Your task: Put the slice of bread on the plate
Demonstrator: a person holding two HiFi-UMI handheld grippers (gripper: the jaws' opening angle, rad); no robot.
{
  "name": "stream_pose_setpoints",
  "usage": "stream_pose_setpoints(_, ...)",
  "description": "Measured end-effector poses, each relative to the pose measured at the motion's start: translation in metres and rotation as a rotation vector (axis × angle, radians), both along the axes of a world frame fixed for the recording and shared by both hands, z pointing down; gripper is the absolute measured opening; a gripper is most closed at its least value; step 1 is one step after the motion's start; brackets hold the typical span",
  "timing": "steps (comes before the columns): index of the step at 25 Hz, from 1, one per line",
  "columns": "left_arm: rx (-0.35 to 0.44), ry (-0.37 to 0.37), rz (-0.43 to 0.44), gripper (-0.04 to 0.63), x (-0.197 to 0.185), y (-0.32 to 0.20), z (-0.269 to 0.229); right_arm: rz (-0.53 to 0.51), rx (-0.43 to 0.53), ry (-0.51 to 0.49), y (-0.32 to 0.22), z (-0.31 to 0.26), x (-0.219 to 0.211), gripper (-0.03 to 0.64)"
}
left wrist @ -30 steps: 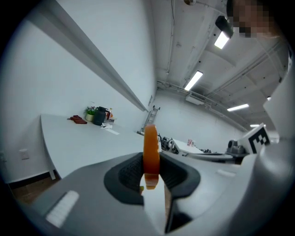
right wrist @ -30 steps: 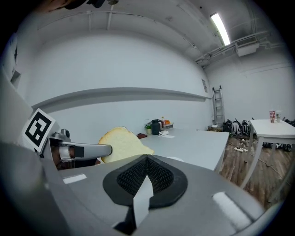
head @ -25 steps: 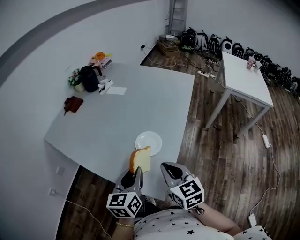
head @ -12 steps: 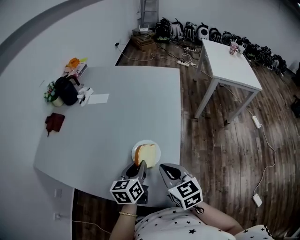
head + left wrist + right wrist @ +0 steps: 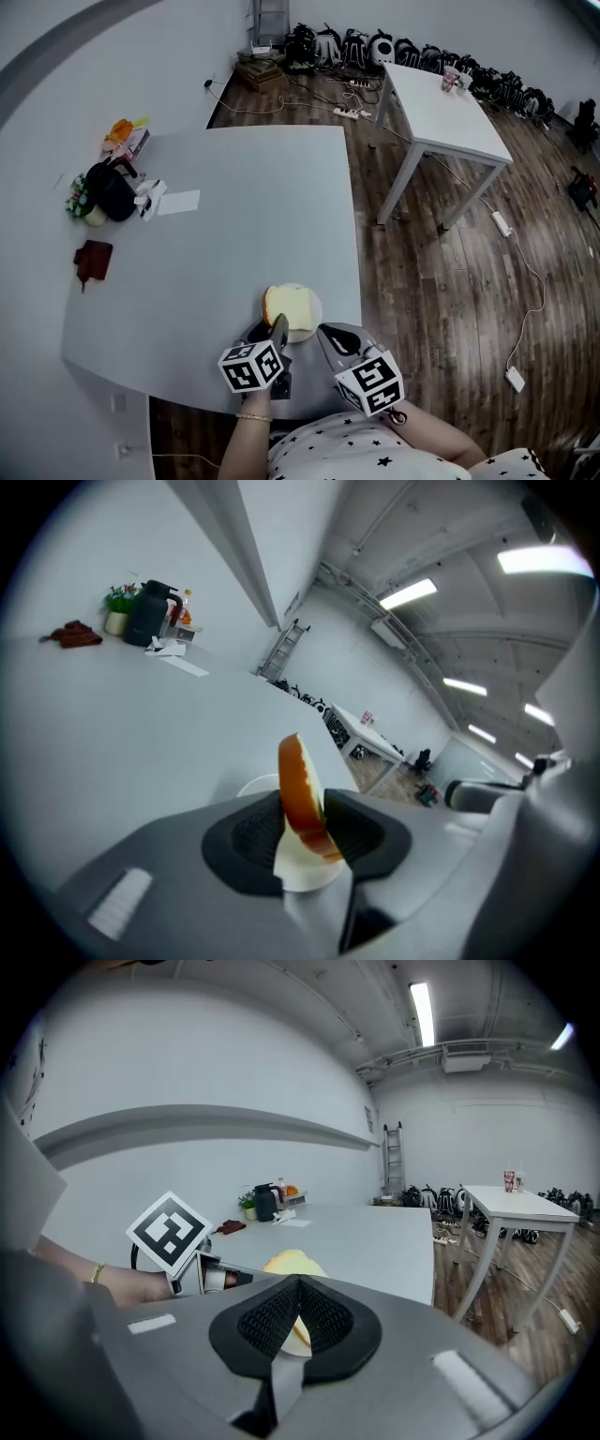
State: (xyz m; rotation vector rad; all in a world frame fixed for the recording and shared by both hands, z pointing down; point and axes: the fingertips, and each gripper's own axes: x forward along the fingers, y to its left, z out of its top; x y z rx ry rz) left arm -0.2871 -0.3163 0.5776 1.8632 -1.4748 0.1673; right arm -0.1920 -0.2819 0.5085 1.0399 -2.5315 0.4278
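Head view: slice of bread [image 5: 289, 306] is sitting over the plate [image 5: 315, 307].
Left gripper [image 5: 279, 322] is just opening around it; right gripper [image 5: 322, 331] is hovering closed.

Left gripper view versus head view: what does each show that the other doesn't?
Only the left gripper view: ceiling lights, and the slice of bread edge-on between the left hand-held gripper's jaws, which have just been opening. Only the head view: the person's starred shirt and the marker cubes. Both: that slice, the plate, the grey table, the black jug.
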Motion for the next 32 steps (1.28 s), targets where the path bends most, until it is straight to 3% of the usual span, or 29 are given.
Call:
stream_pose_setpoints(7, -0.078, -0.178, -0.050, 0.204, -0.029, 0.006, 0.021, -0.025, -0.002, -0.004, -0.012, 0.003, -0.016, -0.002)
stream_pose_setpoints(12, -0.072, -0.225, -0.099, 0.204, -0.047, 0.014, 0.016, -0.049, 0.004, -0.006, -0.018, 0.002, -0.027, -0.002)
stream_pose_setpoints(15, -0.047, -0.216, -0.111, 0.202, -0.046, 0.020, 0.005, -0.059, 0.009, -0.015, -0.022, 0.002, -0.030, -0.002)
stream_pose_setpoints(17, -0.024, -0.204, -0.119, 0.169, -0.042, 0.025, -0.006, -0.066, 0.003, -0.034, -0.024, 0.002, -0.032, -0.002)
stream_pose_setpoints(21, 0.042, -0.233, -0.149, 0.013, -0.036, 0.034, -0.035, -0.074, -0.010, -0.066, -0.023, -0.002, -0.036, -0.002)
stream_pose_setpoints(26, 0.086, -0.290, -0.128, 0.008, -0.022, 0.041, -0.054, -0.096, 0.003, -0.064, -0.015, -0.005, -0.039, -0.002)
stream_pose_setpoints(32, 0.087, -0.293, -0.133, 0.008, -0.022, 0.048, -0.059, -0.104, 0.005, -0.056, -0.013, -0.008, -0.038, -0.002)
